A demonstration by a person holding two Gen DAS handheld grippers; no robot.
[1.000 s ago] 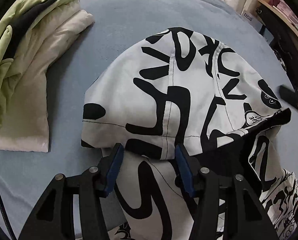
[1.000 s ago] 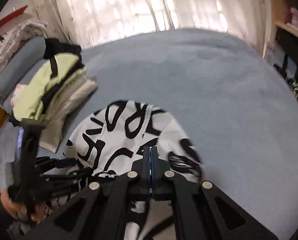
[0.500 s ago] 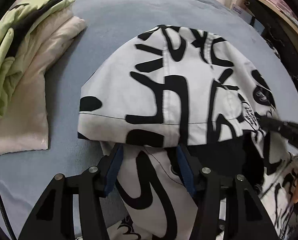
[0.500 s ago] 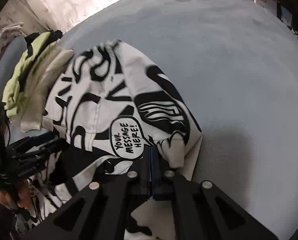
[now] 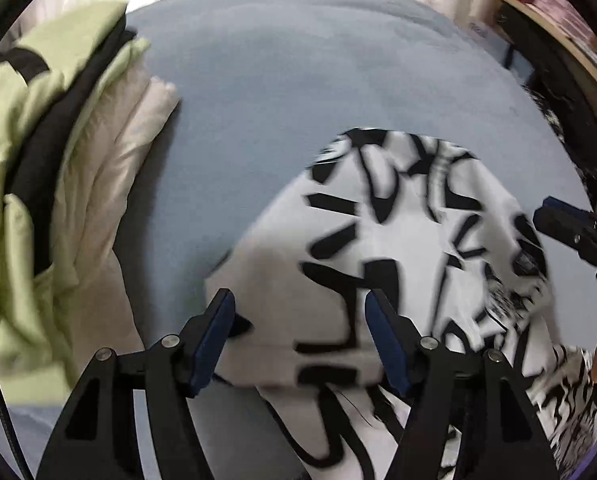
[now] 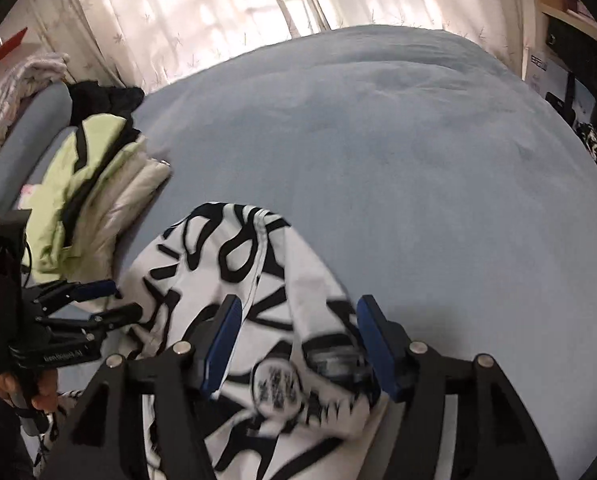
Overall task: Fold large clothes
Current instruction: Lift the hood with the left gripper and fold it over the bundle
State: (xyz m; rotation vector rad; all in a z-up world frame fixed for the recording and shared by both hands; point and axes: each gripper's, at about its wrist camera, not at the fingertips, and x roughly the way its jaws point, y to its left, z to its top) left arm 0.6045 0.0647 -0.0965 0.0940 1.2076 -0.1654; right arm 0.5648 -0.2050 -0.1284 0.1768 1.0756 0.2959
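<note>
Both grippers hang over the bed, pointing steeply down. The left gripper (image 5: 300,308) has its blue pads spread, the jaws having just been opening wider, and nothing is pinched between them; the black-and-white printed garment (image 5: 398,248) lies flat right under and ahead of its fingertips, its folded hood spreading away to the right. The right gripper (image 6: 296,314) has just let its jaws spring apart too, and the pads stand clear on either side of the same garment (image 6: 234,264), whose near edge with the round speech-bubble print sits just below the fingers. Off to the left of each gripper, a little further out, rests a stack of folded clothes (image 5: 58,184), pale green over cream with a dark layer between. Beyond all this stretches the blue bedcover (image 6: 398,152), and past it the sunlit curtains (image 6: 218,8).
</note>
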